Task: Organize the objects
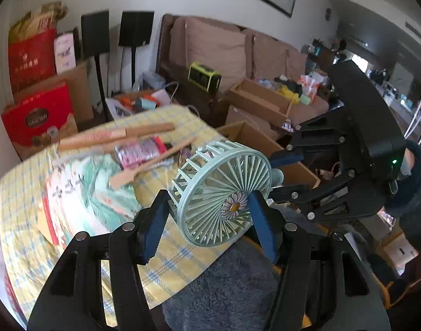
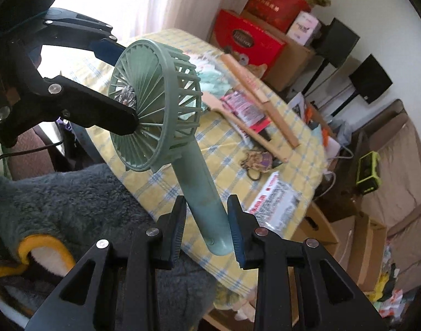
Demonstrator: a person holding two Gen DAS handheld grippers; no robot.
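Both grippers are occupied by the fan (image 2: 155,96): left gripper (image 1: 207,215) clamped across its round cage, right gripper (image 2: 206,229) on its handle. Below the left gripper, bare yellow cloth (image 1: 172,264) gives clear room. Ahead of it, obstacles crowd the table: a printed box (image 1: 80,193), a pink packet (image 1: 138,151) and wooden sticks (image 1: 114,135). Ahead of the right gripper lie a leaflet (image 2: 274,201) and a small pouch (image 2: 256,161). A grey fleece (image 2: 80,201) lies just beneath both grippers at the table's near edge.
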